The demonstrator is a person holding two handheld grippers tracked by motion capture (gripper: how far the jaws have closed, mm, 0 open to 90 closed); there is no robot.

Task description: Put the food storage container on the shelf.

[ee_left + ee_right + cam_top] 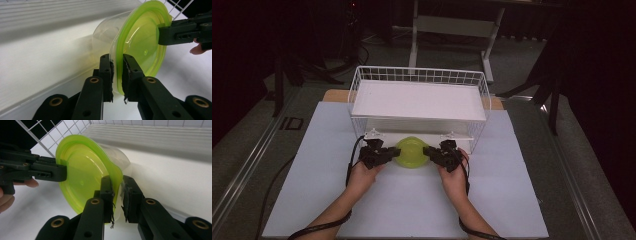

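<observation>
A clear plastic container with a yellow-green lid (411,151) is held on its side at the open front of a white wire rack (419,75), its lid facing me. My left gripper (389,152) is shut on the lid's rim (117,75) at one edge. My right gripper (430,151) is shut on the rim (117,182) at the opposite edge. In the left gripper view the clear body (107,30) points toward the rack's lower shelf (37,57). The other gripper's jaws (50,172) clamp the far rim in the right gripper view.
The rack has a white top shelf (419,100) and wire mesh sides (50,132). It stands on a white board (412,200) laid over a grey table. A desk frame (452,25) stands on the floor beyond. My two hands (362,177) rest low over the board.
</observation>
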